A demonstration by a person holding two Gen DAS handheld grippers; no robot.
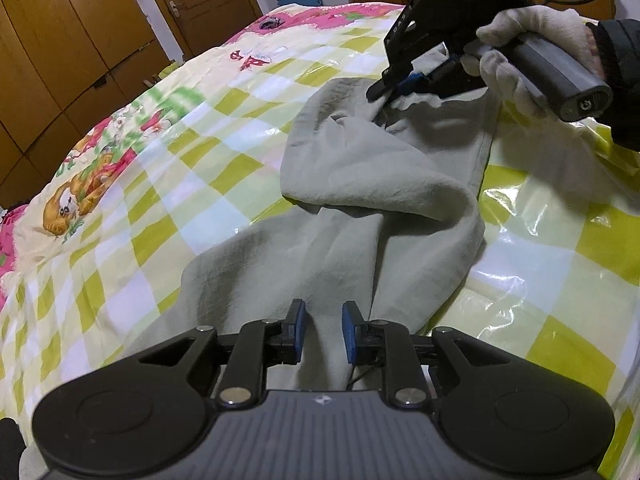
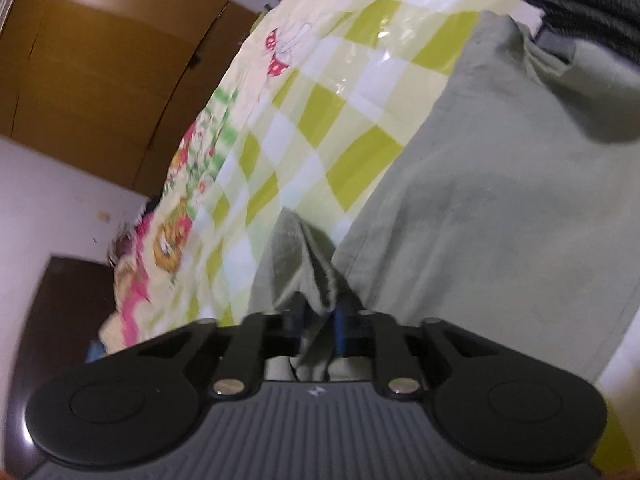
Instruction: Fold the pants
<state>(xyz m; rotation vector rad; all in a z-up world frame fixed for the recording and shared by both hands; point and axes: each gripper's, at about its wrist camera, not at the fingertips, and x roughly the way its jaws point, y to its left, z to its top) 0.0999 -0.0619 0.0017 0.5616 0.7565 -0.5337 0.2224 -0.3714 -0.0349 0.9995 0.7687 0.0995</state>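
One bed point(image 1: 120, 184) with a glossy checked cover, one pair of grey-green pants point(image 1: 360, 184) lying rumpled across the middle of it, two grippers. Left gripper point(image 1: 323, 330) has its pads apart with a ridge of cloth running between them, so not pinched, far as I can tell. Right gripper point(image 2: 318, 320) looks clamped on a bunched bit of the pants, probably the waistband, though that view is blurry. To fold well, I'd say close the left one before lifting, then carry both ends level so the legs stack flat instead of twisting.
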